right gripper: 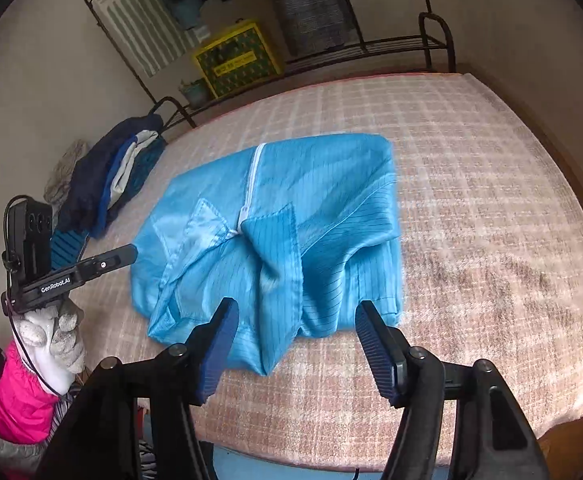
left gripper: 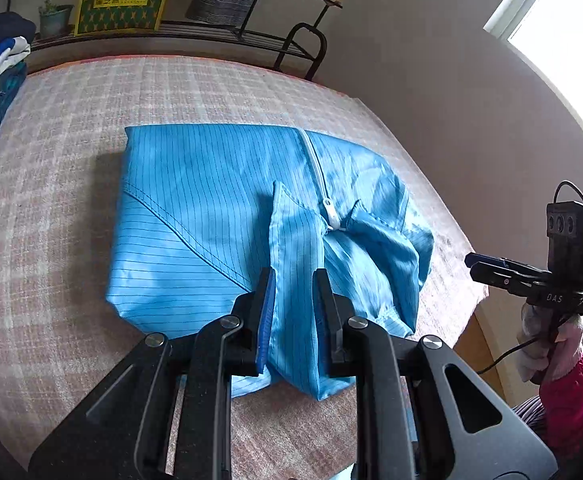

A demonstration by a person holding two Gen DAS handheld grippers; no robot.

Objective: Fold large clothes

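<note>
on the pink checked bedspread [right gripper: 471, 184] lies the folded light-blue pinstriped zip-front garment [left gripper: 211, 208]. left gripper [left gripper: 293, 292] straddles a raised collar fold, pads not visibly pressing; right gripper [right gripper: 297, 332] stands spread, empty. flatten collar and loose near hem before the next fold.

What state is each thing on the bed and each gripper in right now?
Blue jacket: folded into a compact bundle, flat on the bed.
Zipper: closed.
Left gripper: jaws narrowly apart, holding nothing.
Right gripper: jaws wide open, empty.
Clothes pile: stacked at the bed's edge.
</note>
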